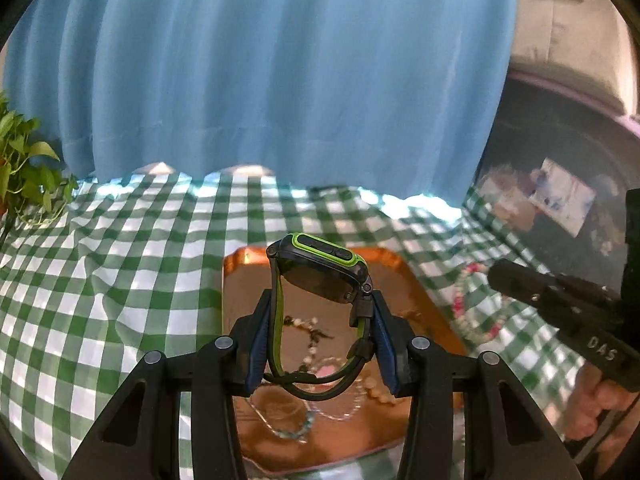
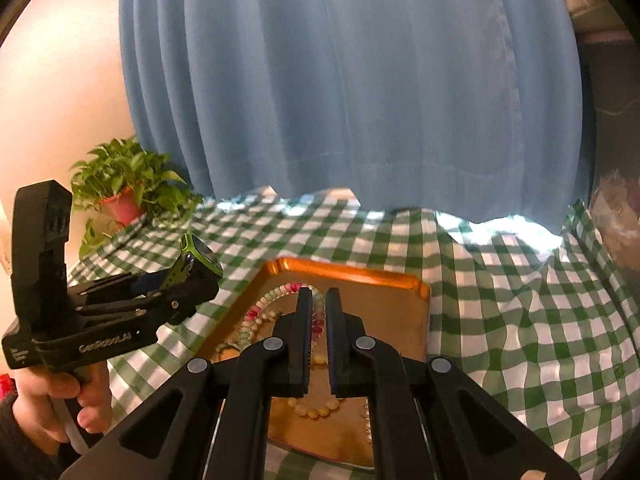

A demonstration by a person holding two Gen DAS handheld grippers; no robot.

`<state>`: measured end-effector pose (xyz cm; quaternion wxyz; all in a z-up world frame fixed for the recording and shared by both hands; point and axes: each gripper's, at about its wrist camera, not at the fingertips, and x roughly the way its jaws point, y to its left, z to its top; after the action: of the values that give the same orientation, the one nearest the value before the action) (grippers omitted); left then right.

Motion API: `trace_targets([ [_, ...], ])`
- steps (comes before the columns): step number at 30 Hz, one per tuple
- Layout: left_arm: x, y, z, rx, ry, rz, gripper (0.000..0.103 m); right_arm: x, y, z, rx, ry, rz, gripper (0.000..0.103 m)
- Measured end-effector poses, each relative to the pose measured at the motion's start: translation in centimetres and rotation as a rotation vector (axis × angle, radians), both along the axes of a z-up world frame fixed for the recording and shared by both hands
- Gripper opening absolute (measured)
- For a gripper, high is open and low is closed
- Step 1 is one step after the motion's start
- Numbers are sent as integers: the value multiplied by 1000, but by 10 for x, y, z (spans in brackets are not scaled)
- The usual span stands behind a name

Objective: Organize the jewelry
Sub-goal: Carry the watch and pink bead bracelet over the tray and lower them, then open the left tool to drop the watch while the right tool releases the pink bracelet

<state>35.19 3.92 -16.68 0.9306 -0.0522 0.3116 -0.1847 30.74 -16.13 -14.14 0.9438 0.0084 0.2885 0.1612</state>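
carrying pieces to the tray is judged to be the step in hand, and both grippers are seen loaded above it. the cloth (image 2: 500, 300), a rumpled green check, is spread under everything, with a blue curtain (image 2: 340, 80) hung behind and a plant (image 2: 128, 184) at the far left corner. the tray (image 2: 400, 280), copper-coloured with a raised rim, is laid on the cloth and already holds bead strands, so a bare patch of its floor should be chosen for each drop.

the left gripper (image 1: 320, 316) is held over the tray with its jaws clamped on the strap of the watch (image 1: 320, 264), whose green-edged case stands up above the fingertips. it is judged that the watch should be lowered until the strap loop touches the tray floor before the jaws are eased apart, so that the case is not tipped onto the beads below.

the right gripper (image 2: 319, 320) is held with its jaws nearly together, pinched on a strand of the bracelet (image 2: 276, 296), pink and pale beads that hang in an arc over the tray. it should be set down clear of the watch's spot, and released only once slack is seen in the strand, so nothing is snagged.
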Motion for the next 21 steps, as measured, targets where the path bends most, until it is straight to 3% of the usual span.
trace_targets([
  [8,18,-12,-37,93,86,-14,46,24,-14,-55,60,149,-23,6],
  [17,34,-7,-67,129,194,18,46,32,-3,-74,24,197,-11,6],
  [21,33,-10,-72,147,202,11,46,34,-1,-83,31,236,-18,6],
])
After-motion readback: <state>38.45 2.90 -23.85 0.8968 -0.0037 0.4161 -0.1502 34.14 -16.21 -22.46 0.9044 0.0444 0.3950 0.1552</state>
